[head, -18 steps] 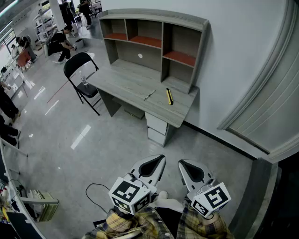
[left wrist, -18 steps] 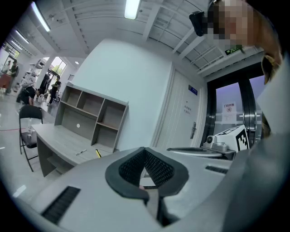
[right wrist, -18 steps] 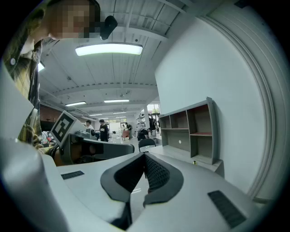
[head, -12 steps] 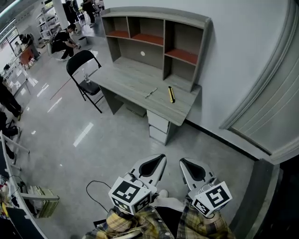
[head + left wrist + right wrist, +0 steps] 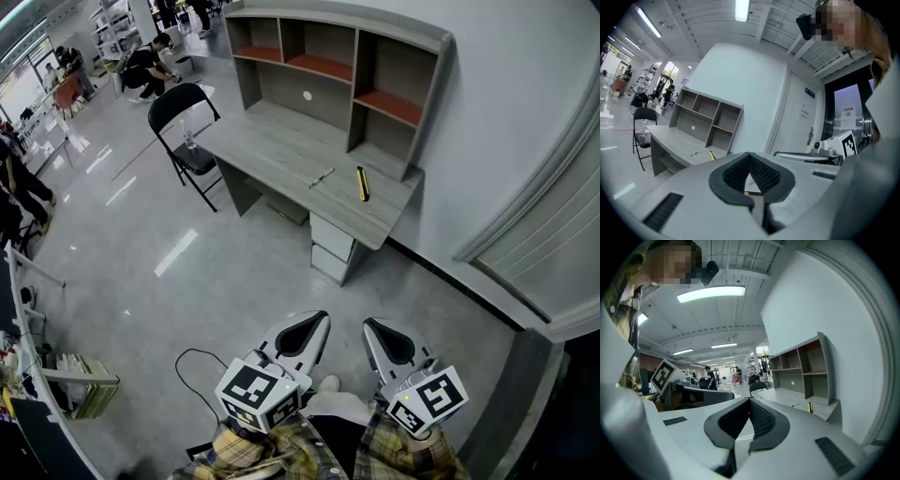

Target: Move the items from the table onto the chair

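Over grey floor, well short of the table [image 5: 272,141]: my L gripper [image 5: 314,326] and R gripper [image 5: 380,336] sit side by side, low in head view. Both jaw pairs closed tip to tip, nothing betw. them. Items on tabletop, nr its right end: yellow-black tool [image 5: 362,184] and slim silver tool [image 5: 322,177], close but apart. Black folding chair [image 5: 178,101] at table's other end; small clear bottle [image 5: 190,141] on seat.

Grey desk item [image 5: 322,177]: too small to ID
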